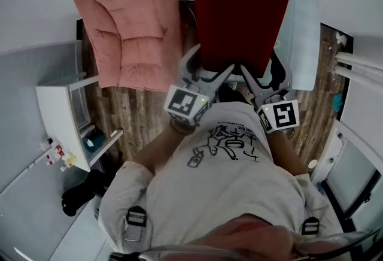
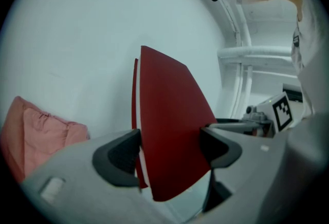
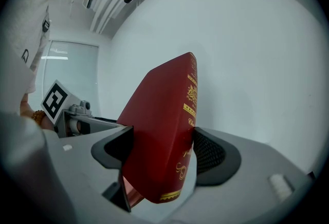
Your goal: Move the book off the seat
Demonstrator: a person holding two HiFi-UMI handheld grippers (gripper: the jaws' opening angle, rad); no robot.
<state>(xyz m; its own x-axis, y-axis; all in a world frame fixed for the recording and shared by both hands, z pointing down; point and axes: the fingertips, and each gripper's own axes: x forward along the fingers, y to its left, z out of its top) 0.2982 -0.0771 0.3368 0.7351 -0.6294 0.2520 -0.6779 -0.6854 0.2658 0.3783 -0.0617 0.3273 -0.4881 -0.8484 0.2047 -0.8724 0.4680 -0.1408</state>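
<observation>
So you've got the big dark red hardcover book [image 1: 242,20] gripped from both sides, one gripper at each near corner, and nothing else has hold of it.

Your left gripper [image 1: 210,69] is on the page side. In the left gripper view its jaws stand wide because the book [image 2: 172,130] is thick, and both dark pads [image 2: 121,156] press on the covers with the white strip of page edges just inside the left one. So that's a proper clamp by the left gripper [image 2: 169,152], not just hovering around it.

Same deal for your right gripper [image 1: 262,74], only it's on the spine side. In the right gripper view the book [image 3: 164,125] shows its gold lettering down the spine, and the right gripper [image 3: 162,155] has one pad on each cover, jaws wide and filled by the book.

The book is tilted up, far end raised, with plain white wall behind it in both gripper views. From the head view it sits over the pale blue-grey seat pad [image 1: 302,32] and covers most of it. I can't tell how far it clears the pad.

The pink quilted cushion [image 1: 131,26] is just to the left of the book, on the dark wood-plank floor [image 1: 119,116]. The white shelf unit [image 1: 57,113] is further left, well apart from it.
</observation>
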